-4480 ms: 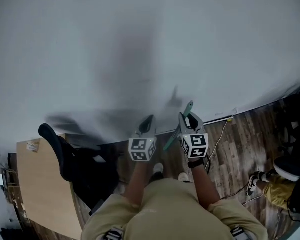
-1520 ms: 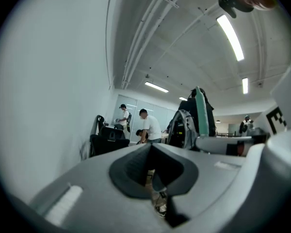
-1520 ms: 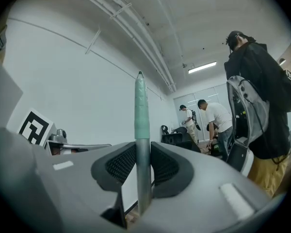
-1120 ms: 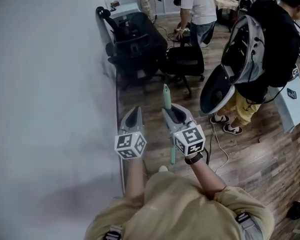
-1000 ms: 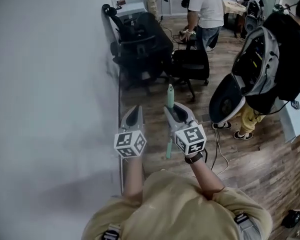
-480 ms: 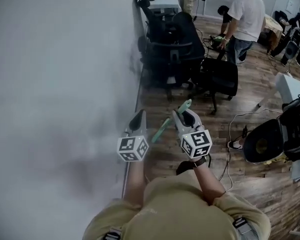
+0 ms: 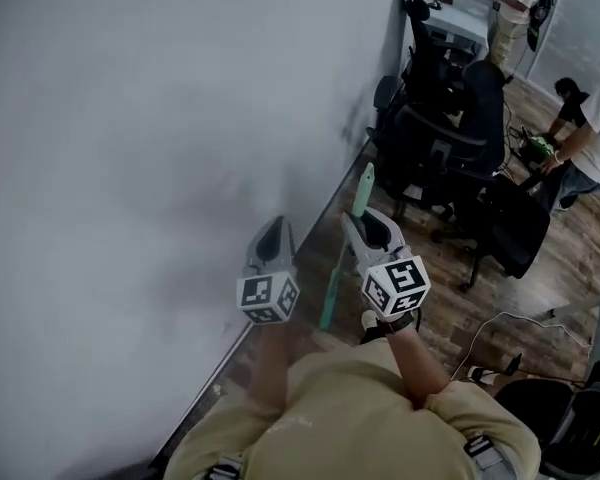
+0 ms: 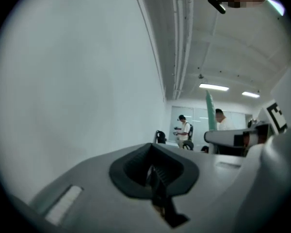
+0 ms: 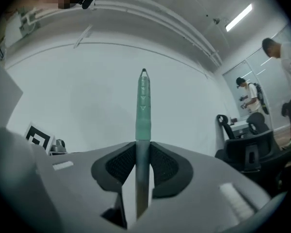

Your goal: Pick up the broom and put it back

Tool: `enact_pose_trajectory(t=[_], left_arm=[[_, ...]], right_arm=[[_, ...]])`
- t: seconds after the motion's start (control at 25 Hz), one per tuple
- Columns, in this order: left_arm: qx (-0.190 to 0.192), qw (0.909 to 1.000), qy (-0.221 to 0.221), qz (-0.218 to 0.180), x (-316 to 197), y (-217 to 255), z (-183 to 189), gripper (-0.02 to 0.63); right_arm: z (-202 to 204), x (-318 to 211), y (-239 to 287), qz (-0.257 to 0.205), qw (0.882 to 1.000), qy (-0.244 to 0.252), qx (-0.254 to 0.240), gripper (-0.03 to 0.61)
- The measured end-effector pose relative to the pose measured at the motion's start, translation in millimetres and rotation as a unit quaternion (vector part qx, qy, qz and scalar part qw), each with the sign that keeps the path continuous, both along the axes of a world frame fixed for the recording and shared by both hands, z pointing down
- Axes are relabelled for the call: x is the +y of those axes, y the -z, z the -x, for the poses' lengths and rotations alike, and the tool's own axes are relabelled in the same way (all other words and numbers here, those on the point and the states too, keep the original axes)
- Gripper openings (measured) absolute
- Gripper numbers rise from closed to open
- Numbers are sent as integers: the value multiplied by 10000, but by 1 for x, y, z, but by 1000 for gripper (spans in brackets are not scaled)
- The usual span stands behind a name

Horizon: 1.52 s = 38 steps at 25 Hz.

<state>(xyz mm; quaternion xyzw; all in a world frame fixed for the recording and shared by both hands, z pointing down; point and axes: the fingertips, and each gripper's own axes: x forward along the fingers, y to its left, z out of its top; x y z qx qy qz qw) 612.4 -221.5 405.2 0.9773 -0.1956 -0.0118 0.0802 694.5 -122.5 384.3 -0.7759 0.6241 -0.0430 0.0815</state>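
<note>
Right claw (image 7: 366, 226) is clamped on the broom (image 7: 331, 290) handle, which runs near upright through its jaws, green grip on top. Left claw (image 7: 271, 240), closed and empty, sits just beside, nearer the wall (image 7: 160, 118).

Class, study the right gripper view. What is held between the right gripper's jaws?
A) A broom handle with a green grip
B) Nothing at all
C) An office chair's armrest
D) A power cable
A: in the right gripper view, the right gripper has its pads closed on the broom handle, whose green grip rises above the jaws.
</note>
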Motion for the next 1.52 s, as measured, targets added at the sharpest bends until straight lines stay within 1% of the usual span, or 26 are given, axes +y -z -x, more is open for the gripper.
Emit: enact_pose_trajectory(t=[0.08,0.2,0.28,0.36,0.44,0.52,0.6,0.68,0.76,0.84,0.96,1.04,1.16,1.28,1.36,1.52], left_arm=[[52,9993,371,-22,-8,4,-7,-2],[92,9970,765,-99,-10,9,-13,-2],[98,9943,1059,-105,-13,6,-12,-2],[81,9895,1444,-16,-16,-8,-6,-2],[58,9828,1840,119,-17,-24,2,-2],[14,9764,2149,203,-13,-36,13,-2],[-90,9709,2382,233,-10,-45,27,-2],[-204,9641,2629,294,-10,-55,44,-2],[-298,9555,2911,371,-11,-68,64,-2],[-443,9455,3198,430,-14,-88,85,-2],[-729,9285,3589,611,-22,-130,117,-2],[-805,9230,3682,778,-32,-159,129,-2],[-854,9211,3647,1059,-48,-201,135,-2],[-931,9202,3544,1377,-54,-245,131,-2],[-970,9191,3514,1494,-63,-269,133,-2],[-1035,9148,3486,1756,-74,-315,137,-2]], right_arm=[[-5,-18,4,0,9988,498,19,91],[-6,-34,4,47,9954,947,114,91],[-3,-43,-1,127,9914,1287,219,94],[2,-53,-15,264,9852,1665,325,98],[5,-59,-29,386,9793,1912,546,100],[7,-63,-38,398,9749,1982,937,92],[10,-71,-46,363,9710,2058,1160,91],[15,-86,-61,432,9673,2192,1203,91],[22,-101,-81,565,9624,2379,1186,92],[32,-112,-107,730,9566,2592,1116,92],[45,-127,-160,1155,9493,2786,883,92],[47,-143,-200,1460,9455,2826,692,90],[44,-172,-256,1877,9415,2782,308,89],[42,-182,-303,2219,9376,2678,11,89],[53,-185,-334,2425,9313,2719,30,91],[80,-193,-394,2831,9132,2910,366,91]])
